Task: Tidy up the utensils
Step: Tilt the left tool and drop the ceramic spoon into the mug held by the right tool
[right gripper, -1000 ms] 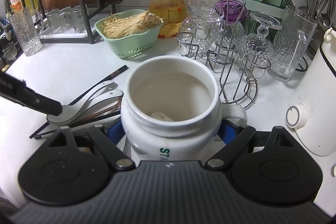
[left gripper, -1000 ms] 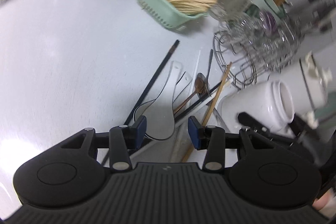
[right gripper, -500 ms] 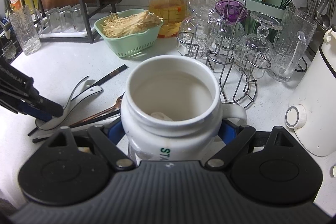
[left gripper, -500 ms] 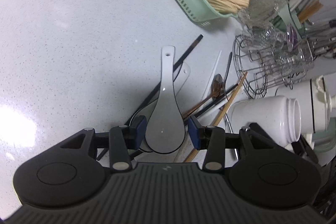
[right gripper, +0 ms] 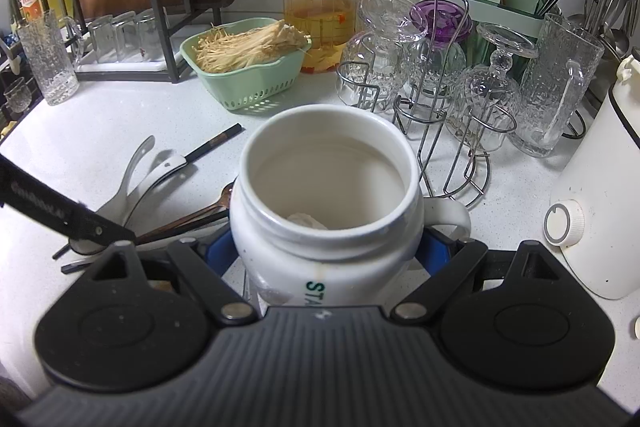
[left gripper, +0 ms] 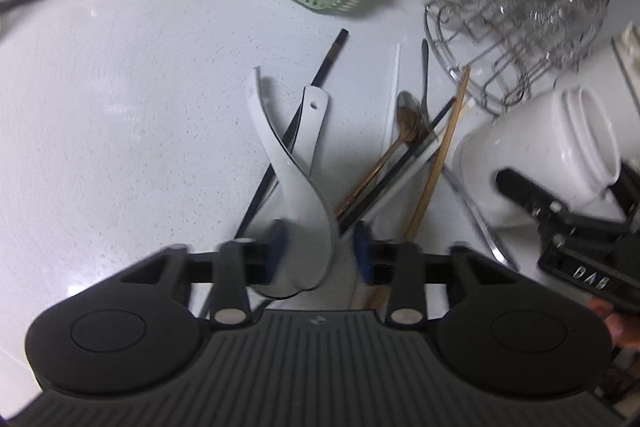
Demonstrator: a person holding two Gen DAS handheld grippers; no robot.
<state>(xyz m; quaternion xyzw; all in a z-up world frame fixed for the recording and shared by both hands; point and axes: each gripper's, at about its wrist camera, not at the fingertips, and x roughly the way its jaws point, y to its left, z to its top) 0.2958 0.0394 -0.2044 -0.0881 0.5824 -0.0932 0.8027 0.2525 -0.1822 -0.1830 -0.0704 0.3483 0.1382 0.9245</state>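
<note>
Left claw (left gripper: 318, 251), jaws just closing round a tilted spoon (left gripper: 296, 195), pads not clearly gripping; it may slip; right claw (right gripper: 326, 251) clamps the mug (right gripper: 326, 203).

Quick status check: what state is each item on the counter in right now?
White mug: upright, gripped by right tool.
White spoon: tipped on edge between left tool, whose jaws have just been closing.
Second white spoon: lying flat.
Red-lidded jar: closed.
Green basket: filled.

The white counter (right gripper: 120, 115) is holding a green basket (right gripper: 248, 75) near the top middle of the picture, with spoons and chopsticks (right gripper: 168, 183) lying at middle left.
</note>
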